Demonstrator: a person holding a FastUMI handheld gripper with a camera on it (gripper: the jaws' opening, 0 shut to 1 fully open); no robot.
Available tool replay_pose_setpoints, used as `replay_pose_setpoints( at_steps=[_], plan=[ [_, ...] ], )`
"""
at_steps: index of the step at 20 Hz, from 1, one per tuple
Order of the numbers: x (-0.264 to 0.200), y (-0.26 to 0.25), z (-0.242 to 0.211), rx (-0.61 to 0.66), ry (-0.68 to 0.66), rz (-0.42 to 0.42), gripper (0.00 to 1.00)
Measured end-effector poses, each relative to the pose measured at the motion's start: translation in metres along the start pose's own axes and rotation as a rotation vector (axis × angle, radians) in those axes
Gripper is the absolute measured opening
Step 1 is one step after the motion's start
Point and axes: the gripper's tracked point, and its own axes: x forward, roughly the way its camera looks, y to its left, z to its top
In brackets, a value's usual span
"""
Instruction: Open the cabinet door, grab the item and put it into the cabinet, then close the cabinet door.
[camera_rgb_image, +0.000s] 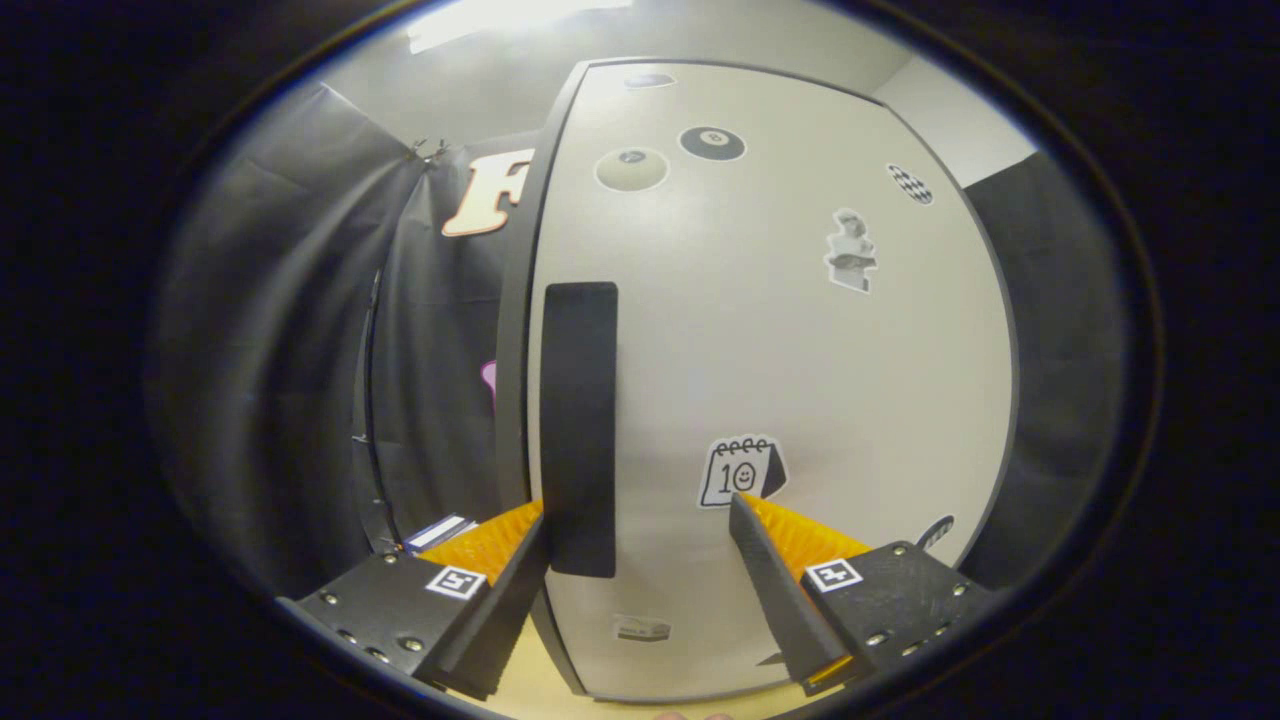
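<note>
gripper (640, 520): bottom of frame, jaws apart, nothing clamped; wide gap between the two fingers
left finger (500, 545): tip sits at the lower left edge of the handle; touching or just short, cannot tell
right finger (770, 560): tip just under the calendar sticker, on or just off the door face, cannot tell
door (760, 380): pale, shut, fills centre of frame; dark frame edge runs down its left side
handle (579, 430): tall dark bar, upright, centre-left on the door near its left edge; its lower end lies between the fingers, nearer the left one
writing: calendar sticker (741, 472) reads "10", lower centre; square marker tags on both finger mounts, not readable as text
other stickers: black 8-ball (712, 143) and pale ball (631, 169) upper centre; checkered patch (909, 184) upper right; bust figure (851, 251) right of centre; small label (642, 628) low on the door, too blurred to read
room: dark cloth wall (300, 350) left of the cabinet with a gap beside the door edge; dark area right of the door too
surface (530, 680): light wood strip under the door, bottom centre
item (440, 532): small flat box, lower left, beyond the left finger, beside the cabinet; print unreadable
cabinet contents: hidden behind the shut door
</note>
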Motion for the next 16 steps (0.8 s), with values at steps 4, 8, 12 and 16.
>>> replay_pose_setpoints(
  at_steps=[4, 8, 12, 16],
  plan=[
    [-0.047, -0.011, 0.017, 0.001, -0.009, -0.013, 1.00],
    [-0.116, -0.030, 0.028, -0.004, 0.008, -0.056, 1.00],
    [-0.186, -0.049, 0.039, -0.066, -0.016, -0.122, 1.00],
    [-0.236, -0.057, 0.048, -0.021, -0.008, -0.141, 1.00]
  ],
)
